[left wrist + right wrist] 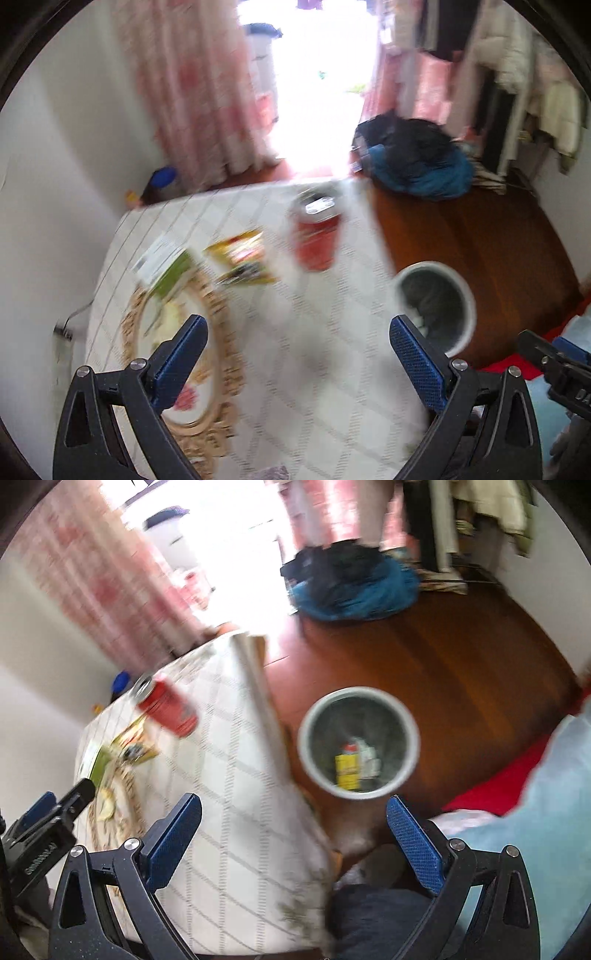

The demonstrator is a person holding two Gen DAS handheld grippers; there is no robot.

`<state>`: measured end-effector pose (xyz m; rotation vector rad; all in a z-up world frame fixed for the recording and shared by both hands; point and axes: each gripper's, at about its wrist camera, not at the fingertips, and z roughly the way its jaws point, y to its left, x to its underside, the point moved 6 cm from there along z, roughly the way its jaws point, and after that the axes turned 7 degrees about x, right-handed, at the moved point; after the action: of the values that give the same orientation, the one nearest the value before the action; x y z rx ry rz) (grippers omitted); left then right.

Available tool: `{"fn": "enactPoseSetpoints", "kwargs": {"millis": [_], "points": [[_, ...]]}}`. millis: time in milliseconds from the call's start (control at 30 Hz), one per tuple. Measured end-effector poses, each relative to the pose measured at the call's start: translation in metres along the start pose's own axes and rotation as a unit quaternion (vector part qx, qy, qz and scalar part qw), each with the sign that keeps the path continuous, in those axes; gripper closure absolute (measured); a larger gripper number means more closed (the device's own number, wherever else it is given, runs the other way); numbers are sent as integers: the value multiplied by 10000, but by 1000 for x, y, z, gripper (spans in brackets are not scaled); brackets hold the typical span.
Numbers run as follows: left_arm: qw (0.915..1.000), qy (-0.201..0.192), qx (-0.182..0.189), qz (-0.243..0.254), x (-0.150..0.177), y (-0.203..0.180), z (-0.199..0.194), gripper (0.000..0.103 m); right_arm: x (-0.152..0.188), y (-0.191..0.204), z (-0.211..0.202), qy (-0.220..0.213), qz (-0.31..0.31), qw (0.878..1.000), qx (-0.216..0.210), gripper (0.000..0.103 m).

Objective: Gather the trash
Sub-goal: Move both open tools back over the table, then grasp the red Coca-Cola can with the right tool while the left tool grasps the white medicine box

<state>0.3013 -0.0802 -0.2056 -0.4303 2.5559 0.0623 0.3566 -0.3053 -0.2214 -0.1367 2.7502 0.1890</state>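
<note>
Left gripper [297, 328]: blue-padded fingers [186, 350] spread wide, holding nothing, touching nothing, above the white quilted table [314, 369]. Right gripper [293, 808]: fingers [413, 842] likewise spread wide and empty, over the table's right edge. Red drink can [316, 236] stands near the far edge; yellow snack wrapper [243, 262] and green-and-white packet [166, 264] lie nearer the left edge. Round grey waste bin [406, 716] sits on the wooden floor [461, 664] just beside the right edge, yellow carton [346, 771] inside. Frames blurred.

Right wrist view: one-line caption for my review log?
Open right gripper above the table edge, bin on the floor, red can upright.
</note>
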Motion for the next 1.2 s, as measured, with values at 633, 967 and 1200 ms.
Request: {"fn": "enactPoseSetpoints", "kwargs": {"millis": [633, 967, 1200], "points": [[9922, 463, -1110, -324, 0, 193, 112, 3, -65, 191, 152, -420, -1091, 9931, -123, 1], [9900, 1003, -580, 807, -43, 190, 161, 3, -88, 220, 182, -348, -1264, 9911, -244, 1], [9867, 1483, -185, 633, -35, 194, 185, 6, -93, 232, 181, -363, -1357, 9897, -281, 8]]}}
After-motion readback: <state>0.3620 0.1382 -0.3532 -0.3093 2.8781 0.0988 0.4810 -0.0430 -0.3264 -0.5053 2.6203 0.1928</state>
